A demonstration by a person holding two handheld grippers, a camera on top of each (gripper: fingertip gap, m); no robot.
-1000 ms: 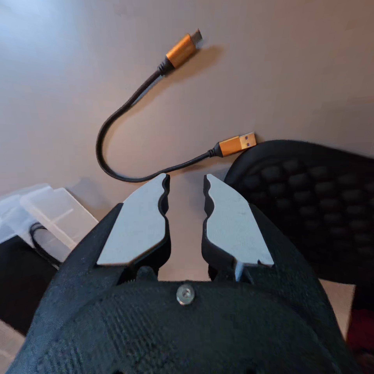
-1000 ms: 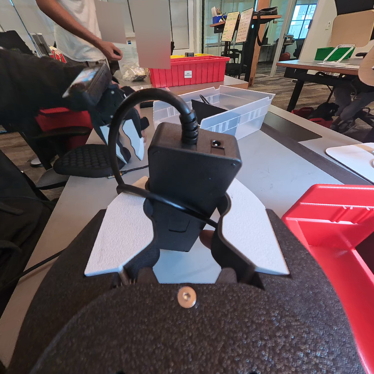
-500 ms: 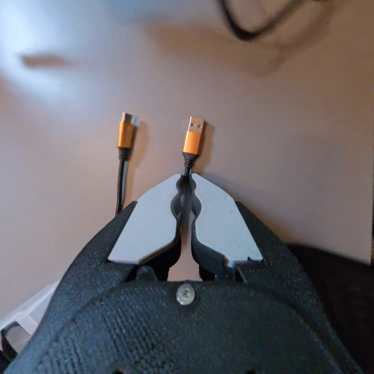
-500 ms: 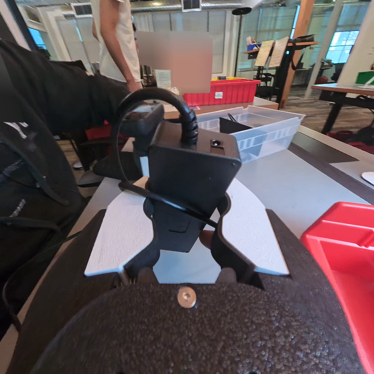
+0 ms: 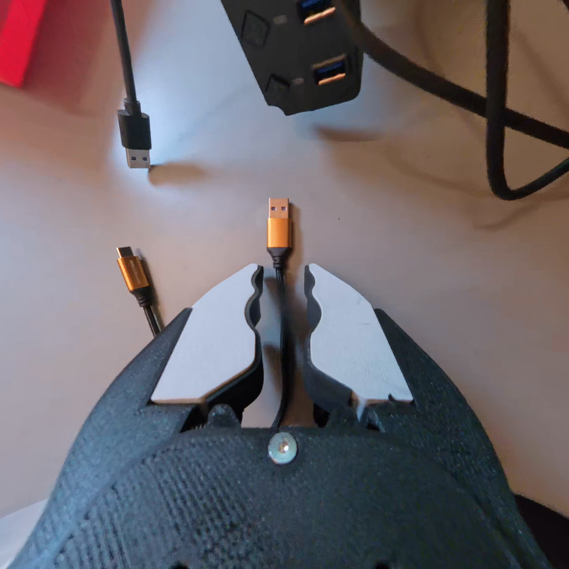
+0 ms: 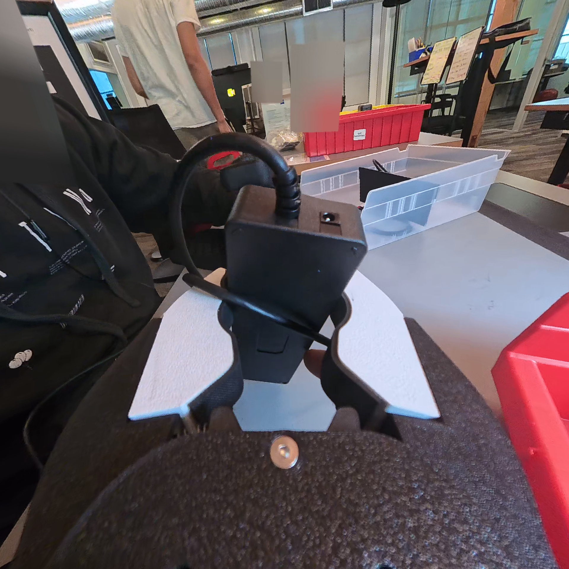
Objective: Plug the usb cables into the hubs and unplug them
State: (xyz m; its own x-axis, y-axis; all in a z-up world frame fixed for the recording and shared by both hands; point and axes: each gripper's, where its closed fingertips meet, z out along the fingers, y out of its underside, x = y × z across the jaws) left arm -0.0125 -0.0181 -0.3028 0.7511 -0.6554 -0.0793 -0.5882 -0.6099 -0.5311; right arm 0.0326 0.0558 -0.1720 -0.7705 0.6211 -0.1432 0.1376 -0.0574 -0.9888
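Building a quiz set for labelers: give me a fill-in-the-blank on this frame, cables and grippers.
1. The black USB hub is clamped in the ____ gripper.
2. The black cable with orange metal plugs runs between the open jaws of the ____ gripper.
3. The loose black plastic USB plug lies on the ____.

Missing: right; left; table

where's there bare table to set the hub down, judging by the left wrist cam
Bare table lies right of the orange USB-A plug, below the looped black cable. Another free patch sits left of the orange USB-C plug, below the black USB plug. It is crowded up top: the black hub, held in the right gripper, and its cables.
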